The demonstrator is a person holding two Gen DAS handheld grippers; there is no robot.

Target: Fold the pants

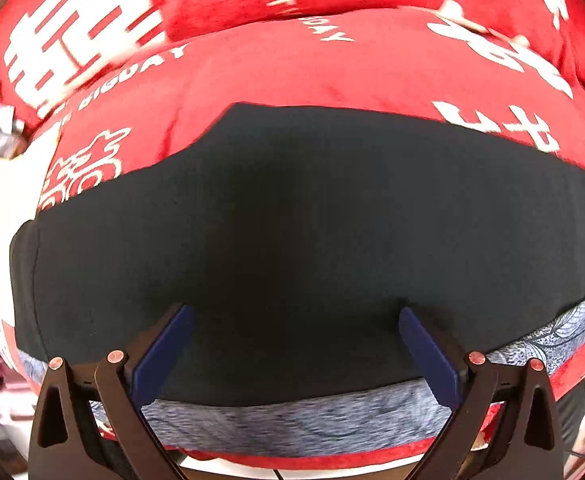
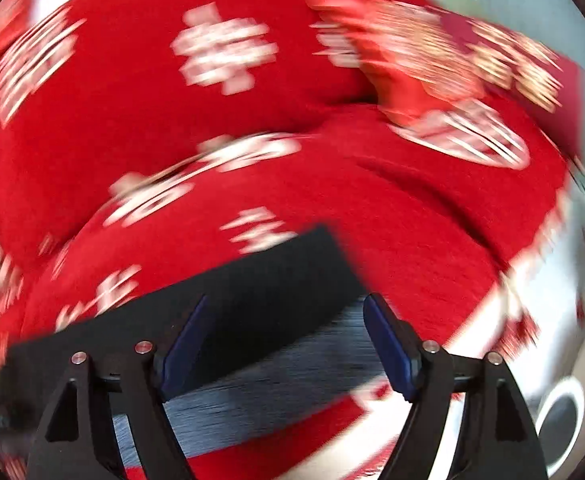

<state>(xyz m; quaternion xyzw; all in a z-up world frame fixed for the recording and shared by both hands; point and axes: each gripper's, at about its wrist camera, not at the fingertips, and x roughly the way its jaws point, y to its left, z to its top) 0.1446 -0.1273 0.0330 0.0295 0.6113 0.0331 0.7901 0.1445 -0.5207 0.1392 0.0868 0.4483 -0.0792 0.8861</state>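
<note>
Two grippers, one garment, one covered surface.

Pants [image 1: 292,232] — dark, near black, lying flat in a broad folded band that fills the middle of the left wrist view from 9 o'clock to 3 o'clock. Upper corner of the band sits toward 11 o'clock; near edge runs along the bottom just behind the fingertips. In the right wrist view the same dark cloth [image 2: 260,280] enters from 8 o'clock and ends in a squared corner near the centre; that view is heavily motion-blurred.

Red blanket [image 1: 292,68] — plush, printed with white characters and lettering, beneath the pants and rising in soft folds toward 12 o'clock. Also fills most of the right wrist view [image 2: 372,200].

Grey patterned cloth [image 1: 292,420] — a strip at 6 o'clock, between the pants' near edge and a red hem, curving up toward 4 o'clock. Whether it belongs to the pants or lies under them cannot be told.

Left gripper [image 1: 294,344] — jaws wide apart, blue pads over the near edge of the pants, nothing between them.

Right gripper [image 2: 284,344] — jaws likewise apart, blue pads [image 2: 184,344] straddling the pants' end and the grey strip; contact with the cloth cannot be judged through the blur.
</note>
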